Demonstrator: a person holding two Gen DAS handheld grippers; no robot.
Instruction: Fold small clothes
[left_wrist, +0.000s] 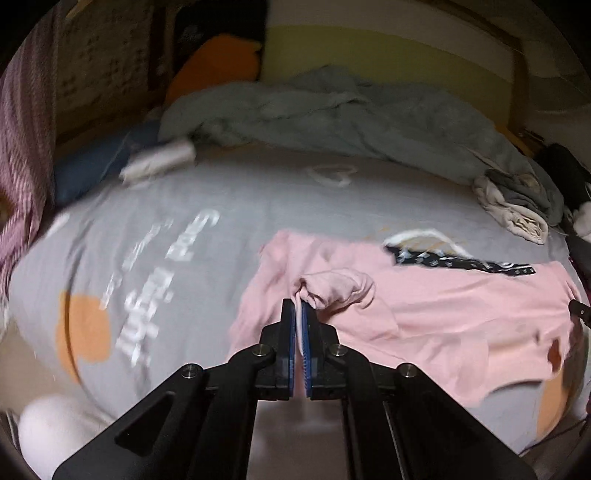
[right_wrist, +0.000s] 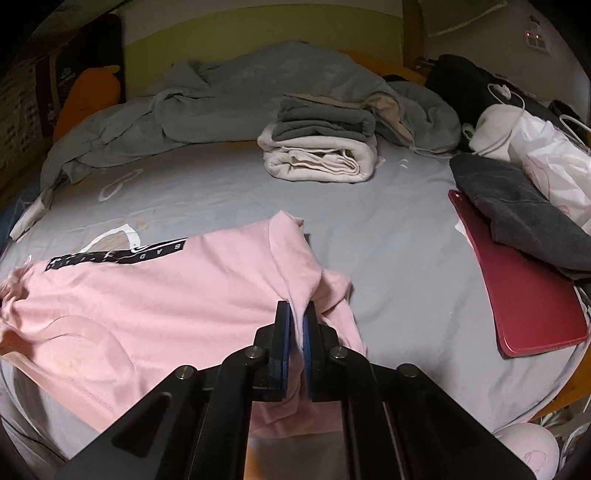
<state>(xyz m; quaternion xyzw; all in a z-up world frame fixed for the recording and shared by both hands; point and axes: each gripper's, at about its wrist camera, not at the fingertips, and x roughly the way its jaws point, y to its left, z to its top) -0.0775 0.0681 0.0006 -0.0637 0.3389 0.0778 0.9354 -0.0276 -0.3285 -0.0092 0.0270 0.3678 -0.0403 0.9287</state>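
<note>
Pink shirt (right_wrist: 155, 295) lies spread on the grey bedsheet (right_wrist: 388, 236). Left gripper (left_wrist: 298, 306) pinches a bunched fold at the shirt's 9 o'clock edge. Right gripper (right_wrist: 297, 308) clamps cloth at its 3 o'clock edge. Folded pile (right_wrist: 317, 147) at 12.

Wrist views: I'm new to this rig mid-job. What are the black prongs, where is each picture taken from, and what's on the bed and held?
No robot here: a person holds a two-finger tool in each hand, with a camera looking along its fingers. One picture comes from the left tool, the other from the right tool. Both are shut on the near edge of a pink shirt spread on the grey bedsheet. Further back lie a crumpled grey blanket and a folded stack of clothes. At the right edge lies a red tablet under a dark grey cloth.
</note>
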